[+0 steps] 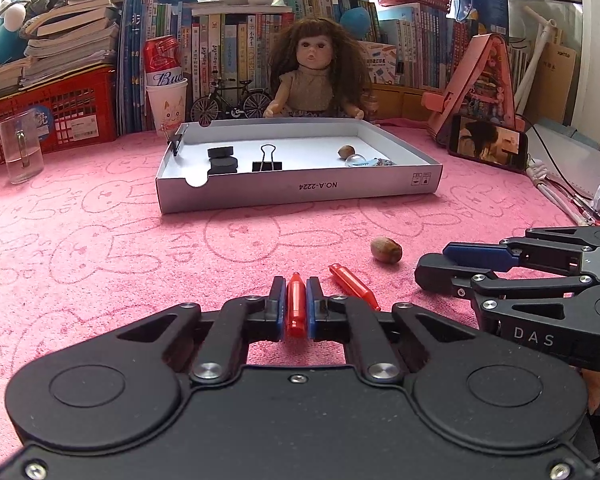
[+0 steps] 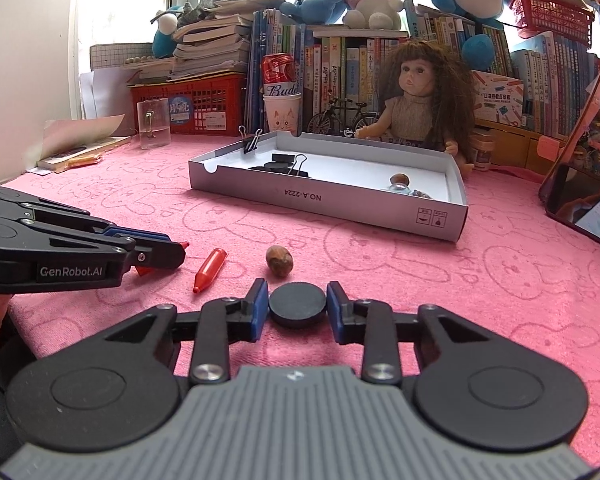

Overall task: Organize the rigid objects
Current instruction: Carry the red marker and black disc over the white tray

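Red plastic caps are the left side's business: the left gripper (image 1: 296, 308) is clenched on one red cap (image 1: 296, 306), long axis running straight along the fingers, tip pointing toward the white box lid (image 1: 300, 190) dead ahead. A second red cap (image 1: 354, 286) lies loose on the pink desk (image 1: 100, 240) just right of it, beside a nut (image 1: 387, 249). The right gripper (image 2: 297, 306) brackets a black disc (image 2: 297, 304); whether its pads touch the disc I cannot tell. Both loads belong farther forward, in the lid
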A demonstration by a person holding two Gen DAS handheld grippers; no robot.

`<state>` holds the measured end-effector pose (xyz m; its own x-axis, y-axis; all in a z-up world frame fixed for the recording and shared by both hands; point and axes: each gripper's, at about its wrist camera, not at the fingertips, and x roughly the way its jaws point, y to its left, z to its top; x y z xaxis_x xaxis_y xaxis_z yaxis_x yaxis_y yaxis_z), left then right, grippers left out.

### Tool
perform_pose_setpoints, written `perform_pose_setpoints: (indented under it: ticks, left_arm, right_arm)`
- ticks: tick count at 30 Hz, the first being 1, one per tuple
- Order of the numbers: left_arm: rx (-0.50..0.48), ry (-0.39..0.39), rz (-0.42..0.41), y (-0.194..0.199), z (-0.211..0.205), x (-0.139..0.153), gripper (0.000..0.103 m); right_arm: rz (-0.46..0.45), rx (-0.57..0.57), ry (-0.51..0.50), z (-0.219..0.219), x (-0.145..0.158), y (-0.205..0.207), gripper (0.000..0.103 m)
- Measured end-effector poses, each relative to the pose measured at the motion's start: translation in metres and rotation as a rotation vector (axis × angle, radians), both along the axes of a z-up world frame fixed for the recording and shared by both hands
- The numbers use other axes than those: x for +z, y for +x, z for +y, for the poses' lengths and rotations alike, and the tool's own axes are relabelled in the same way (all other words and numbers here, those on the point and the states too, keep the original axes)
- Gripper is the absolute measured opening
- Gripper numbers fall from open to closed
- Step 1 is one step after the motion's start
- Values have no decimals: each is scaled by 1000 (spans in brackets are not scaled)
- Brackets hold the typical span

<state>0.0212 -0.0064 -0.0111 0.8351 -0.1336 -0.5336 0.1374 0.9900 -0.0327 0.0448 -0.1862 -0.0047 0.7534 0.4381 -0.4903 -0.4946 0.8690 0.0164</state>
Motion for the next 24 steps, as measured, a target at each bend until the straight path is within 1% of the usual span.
perform_pose_setpoints:
  ticks: [12,17,21,24]
  left_arm:
    - [34,-5,-2,14,6,7,9]
    - [62,-2,-18,28,12,17,9]
    - [82,-9,-35,41,18,26,9]
    - [96,-16,-43,54,21,33,9]
  right_arm:
    - [-8,-90,18,-10,4,12,36]
    - [-8,-145,43,-18,13,25,36]
    - [-22,-185,43,-21,20,36,36]
    - [-14,-210,52,-23,24,47,36]
